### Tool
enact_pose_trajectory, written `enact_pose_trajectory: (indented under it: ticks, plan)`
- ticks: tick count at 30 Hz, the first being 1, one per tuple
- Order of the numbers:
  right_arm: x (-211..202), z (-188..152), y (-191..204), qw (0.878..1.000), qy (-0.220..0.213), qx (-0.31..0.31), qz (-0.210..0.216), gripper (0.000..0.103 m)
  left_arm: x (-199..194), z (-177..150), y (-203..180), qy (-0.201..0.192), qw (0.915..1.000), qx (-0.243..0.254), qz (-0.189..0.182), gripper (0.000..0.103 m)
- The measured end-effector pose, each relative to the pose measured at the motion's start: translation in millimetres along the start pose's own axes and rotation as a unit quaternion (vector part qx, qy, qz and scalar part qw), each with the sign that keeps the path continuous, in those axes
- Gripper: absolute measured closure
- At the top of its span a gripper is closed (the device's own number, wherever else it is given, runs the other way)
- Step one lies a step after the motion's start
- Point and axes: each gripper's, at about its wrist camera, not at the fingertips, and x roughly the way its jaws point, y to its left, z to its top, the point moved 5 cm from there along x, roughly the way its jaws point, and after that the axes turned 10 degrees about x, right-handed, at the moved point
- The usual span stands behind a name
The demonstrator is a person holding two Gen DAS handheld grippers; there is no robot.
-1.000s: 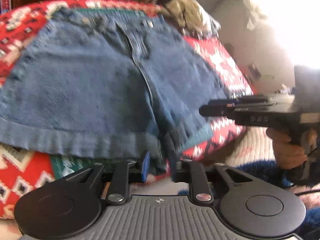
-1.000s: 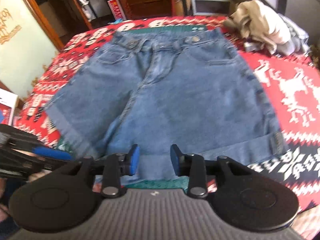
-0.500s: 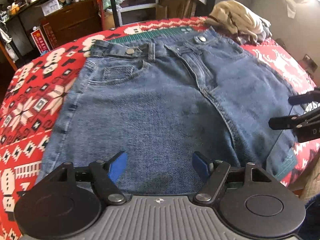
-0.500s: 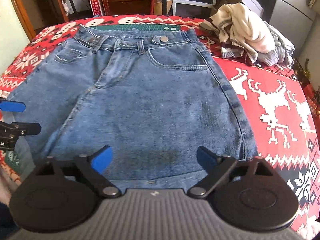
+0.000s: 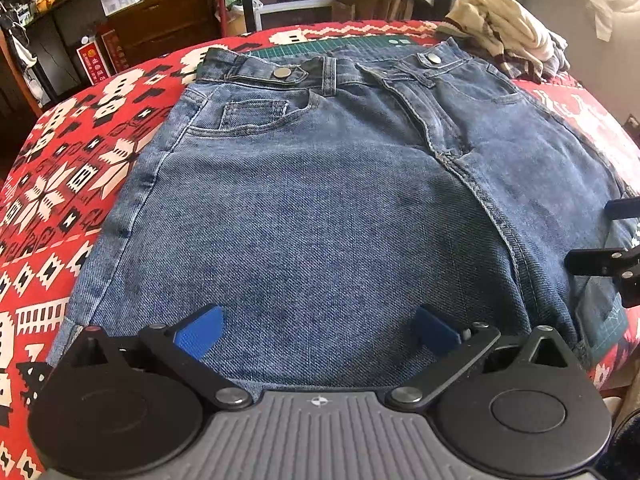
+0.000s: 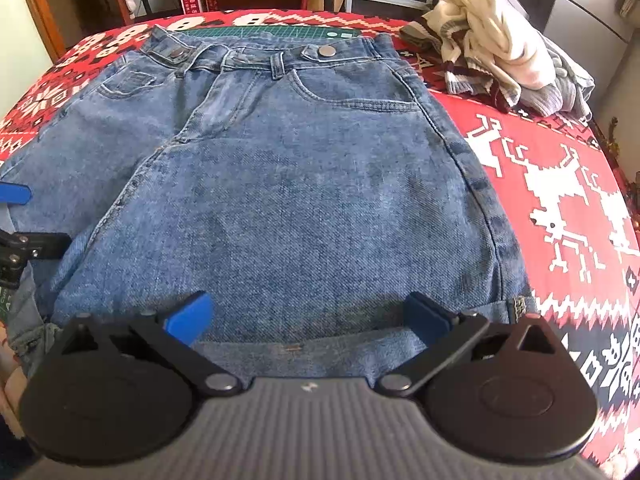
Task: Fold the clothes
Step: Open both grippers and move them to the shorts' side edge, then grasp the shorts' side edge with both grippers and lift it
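Left gripper (image 5: 318,332) is hovering with its jaws spread wide, nothing between them, just over the near hem of the shorts (image 5: 320,208). Right gripper (image 6: 306,318) is doing the same at the other leg's cuffed hem, also spread and empty (its side fingers are poking into the left view's right edge).

Shorts are lying flat and unfolded, front up, on the red cloth (image 6: 560,184). Hems are nearest the grippers, waistband (image 6: 280,54) farthest, so the long axis is running straight away from both tools. Each gripper is sitting nearer its own leg; the fly seam is falling between them.

A loose heap of clothes (image 6: 500,52) is sitting beyond the waistband's right end, apart from the shorts.
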Motion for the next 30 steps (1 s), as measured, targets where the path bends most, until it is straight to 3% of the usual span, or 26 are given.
enact_pose_trajectory:
  ticks: [6,19,26,30]
  plan:
    - [-2,-3,0,1.0,-0.016,0.001,0.002,0.0,1,-4,-3,-0.047,0.9987,0.018,-0.001,0.0]
    - [-4,-9,0,0.999,-0.047,0.005,0.001,0.0,0,-8,-7,-0.084,0.9963,0.017,0.004,0.0]
    - [-8,-8,-3,0.999,-0.051,0.009,0.014,0.001,-1,-5,-4,-0.073,0.9971,0.02,-0.005,0.001]
    - [-19,5,-2,0.998,-0.051,0.008,0.035,0.002,-13,0,14,-0.069,0.9971,-0.021,-0.022,0.006]
